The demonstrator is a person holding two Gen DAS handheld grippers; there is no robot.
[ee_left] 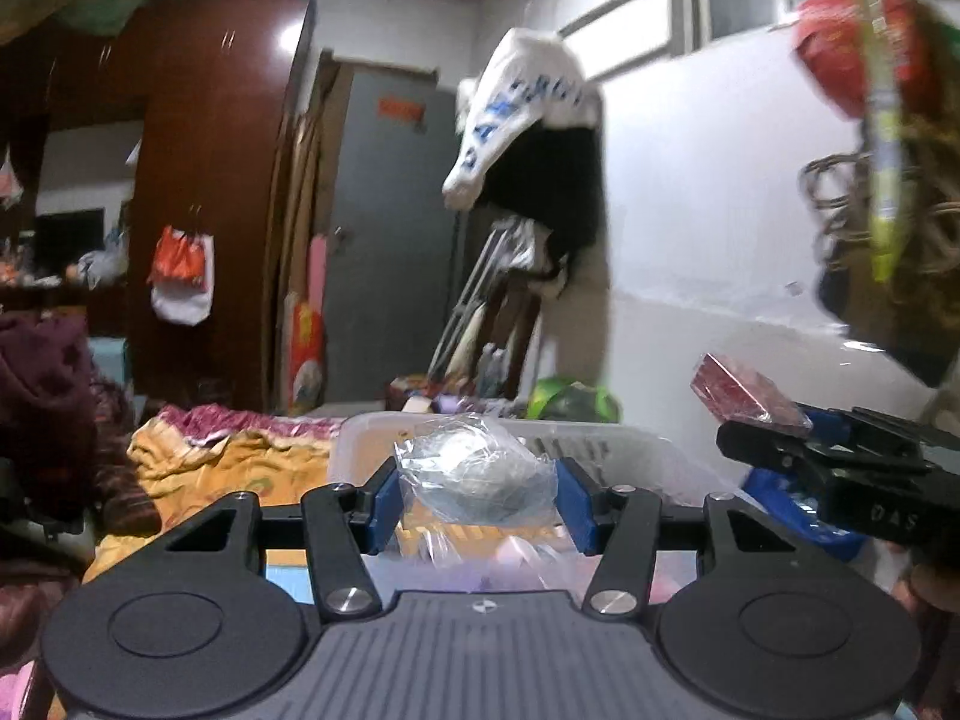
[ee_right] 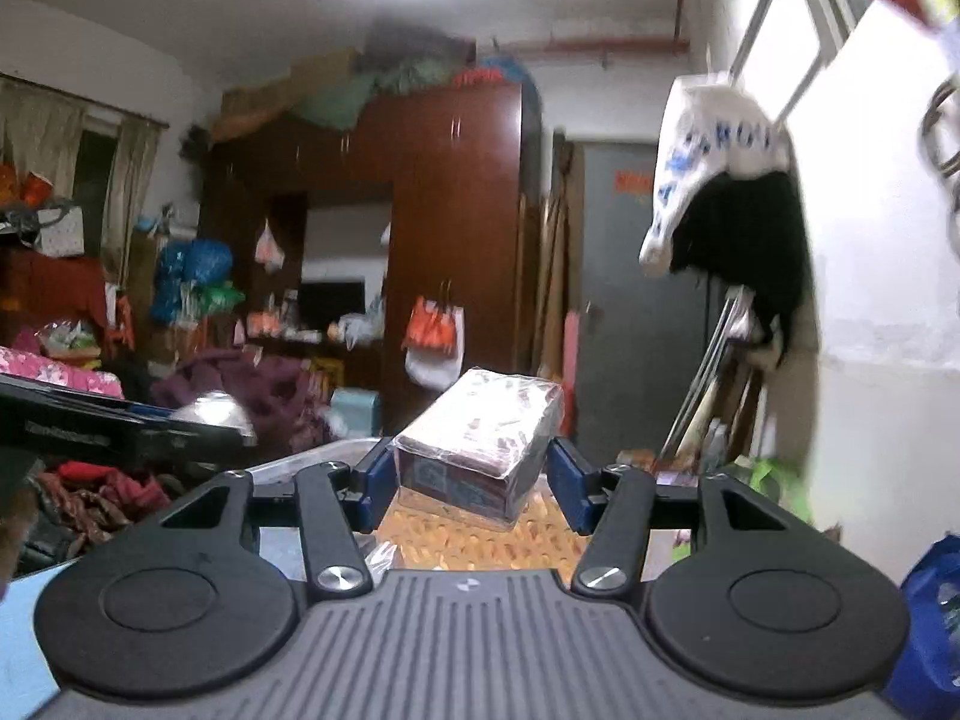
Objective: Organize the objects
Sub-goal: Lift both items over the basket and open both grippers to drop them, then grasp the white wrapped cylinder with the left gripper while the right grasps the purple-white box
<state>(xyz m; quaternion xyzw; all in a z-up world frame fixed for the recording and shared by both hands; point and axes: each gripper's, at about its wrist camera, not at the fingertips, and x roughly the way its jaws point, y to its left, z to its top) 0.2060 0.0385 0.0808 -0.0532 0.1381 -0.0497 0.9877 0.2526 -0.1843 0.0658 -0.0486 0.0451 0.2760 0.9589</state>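
Crinkly clear bag [ee_left: 477, 471] (left gripper [ee_left: 478, 495]); glossy wrapped box [ee_right: 480, 438] (right gripper [ee_right: 474, 489]).

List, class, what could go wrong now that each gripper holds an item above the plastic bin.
1. The left gripper pinches a crinkly clear bag; slick film may slide free.
2. The right gripper holds a wrapped box tilted, so it could twist out.
3. Either could miss the bin if dropped.

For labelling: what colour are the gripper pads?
Blue pads, clearest in the right wrist view.
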